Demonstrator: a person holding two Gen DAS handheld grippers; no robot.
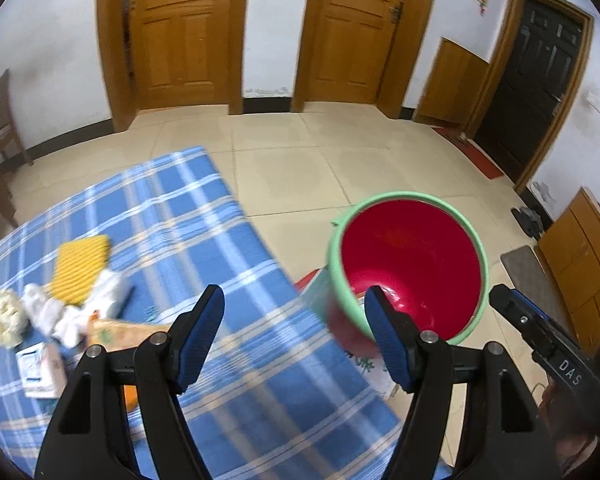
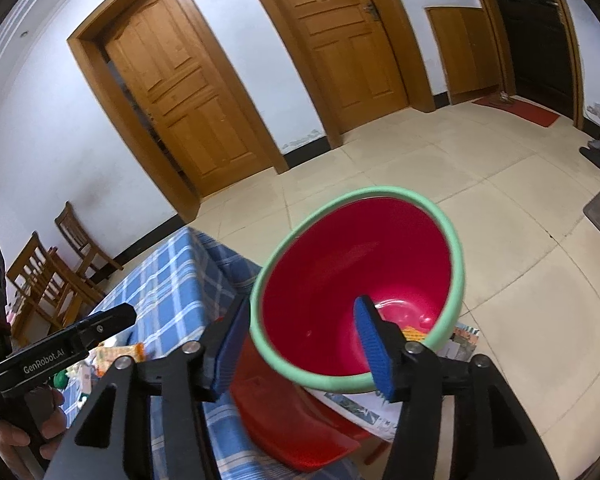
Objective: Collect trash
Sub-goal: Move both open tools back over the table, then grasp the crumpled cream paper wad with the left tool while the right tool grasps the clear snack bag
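A red bucket with a green rim [image 1: 410, 264] sits tilted beside a table with a blue plaid cloth [image 1: 204, 240]. My left gripper [image 1: 296, 328] is open over the table's right edge, its right finger in front of the bucket's rim. Trash lies on the cloth at the left: white crumpled tissues [image 1: 60, 312], a yellow ribbed sponge [image 1: 82, 268], a small carton [image 1: 42, 368]. In the right wrist view my right gripper [image 2: 300, 336] straddles the near rim of the bucket [image 2: 356, 280], one finger outside, one inside, jaws wide; whether the pads touch it is unclear.
A red plastic stool [image 2: 292, 420] and printed paper [image 2: 364, 408] lie under the bucket. Two wooden doors [image 1: 180, 32] stand in the far wall, a dark door [image 1: 540, 80] at the right. Wooden chairs [image 2: 48, 276] stand left of the table. The floor is beige tile [image 1: 300, 168].
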